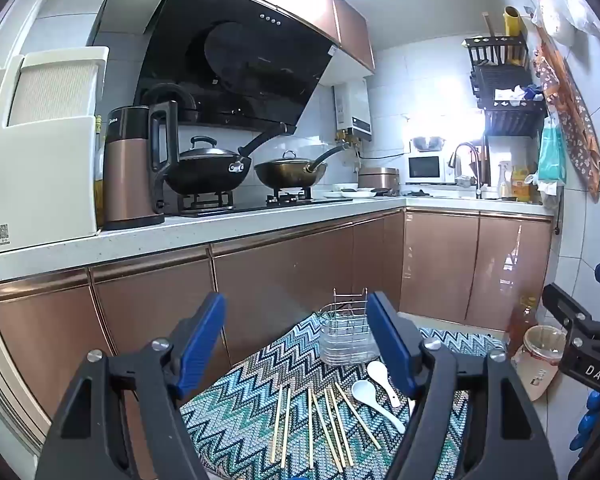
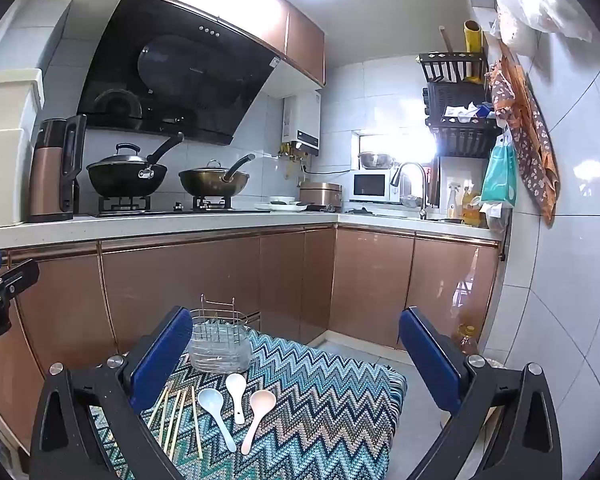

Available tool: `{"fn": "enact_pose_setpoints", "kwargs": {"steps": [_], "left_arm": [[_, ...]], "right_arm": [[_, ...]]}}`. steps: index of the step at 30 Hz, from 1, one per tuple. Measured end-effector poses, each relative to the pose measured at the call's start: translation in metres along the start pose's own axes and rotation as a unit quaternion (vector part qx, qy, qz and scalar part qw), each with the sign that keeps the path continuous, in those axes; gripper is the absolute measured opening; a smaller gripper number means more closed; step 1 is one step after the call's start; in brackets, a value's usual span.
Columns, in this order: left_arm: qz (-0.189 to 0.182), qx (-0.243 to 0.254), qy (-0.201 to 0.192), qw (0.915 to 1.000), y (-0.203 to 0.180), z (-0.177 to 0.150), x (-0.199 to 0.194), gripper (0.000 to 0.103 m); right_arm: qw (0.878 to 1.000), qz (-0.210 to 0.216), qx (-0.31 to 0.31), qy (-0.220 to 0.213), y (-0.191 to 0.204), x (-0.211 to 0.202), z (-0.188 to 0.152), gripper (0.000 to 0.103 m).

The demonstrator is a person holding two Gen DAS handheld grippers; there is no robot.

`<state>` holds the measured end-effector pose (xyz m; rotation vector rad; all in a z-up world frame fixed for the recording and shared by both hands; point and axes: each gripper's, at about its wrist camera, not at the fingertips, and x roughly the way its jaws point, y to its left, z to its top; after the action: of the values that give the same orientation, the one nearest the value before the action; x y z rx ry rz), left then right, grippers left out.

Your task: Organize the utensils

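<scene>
A wire utensil rack in a clear tray (image 1: 346, 334) (image 2: 219, 342) stands at the far edge of a zigzag-patterned cloth (image 1: 260, 392) (image 2: 320, 400). Several wooden chopsticks (image 1: 320, 424) (image 2: 176, 420) lie loose on the cloth. Two white spoons (image 1: 374, 396) (image 2: 216, 412) and a pink spoon (image 2: 258, 412) lie beside them. My left gripper (image 1: 296, 344) is open and empty above the chopsticks. My right gripper (image 2: 296, 352) is open and empty above the cloth, right of the spoons.
Copper cabinet doors (image 1: 280, 276) run behind the cloth under a white counter (image 2: 160, 224) with a kettle (image 1: 134, 168) and two woks (image 1: 212, 168). A jar (image 1: 540, 356) and an oil bottle (image 2: 466, 340) stand on the floor at the right.
</scene>
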<state>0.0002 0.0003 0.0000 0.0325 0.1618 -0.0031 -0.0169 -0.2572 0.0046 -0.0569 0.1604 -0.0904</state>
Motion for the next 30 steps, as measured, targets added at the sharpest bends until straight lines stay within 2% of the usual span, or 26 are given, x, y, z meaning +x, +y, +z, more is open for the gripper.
{"fn": "enact_pose_setpoints", "kwargs": {"steps": [1, 30], "left_arm": [[0.0, 0.0, 0.0, 1.0, 0.0, 0.0, 0.0, 0.071], [0.002, 0.001, 0.0, 1.0, 0.0033, -0.0019, -0.0024, 0.071]], "right_arm": [[1.0, 0.001, 0.003, 0.011, -0.0004, 0.0012, 0.0001, 0.103], [1.0, 0.0, 0.002, 0.01, -0.0031, 0.0008, -0.0041, 0.103]]}}
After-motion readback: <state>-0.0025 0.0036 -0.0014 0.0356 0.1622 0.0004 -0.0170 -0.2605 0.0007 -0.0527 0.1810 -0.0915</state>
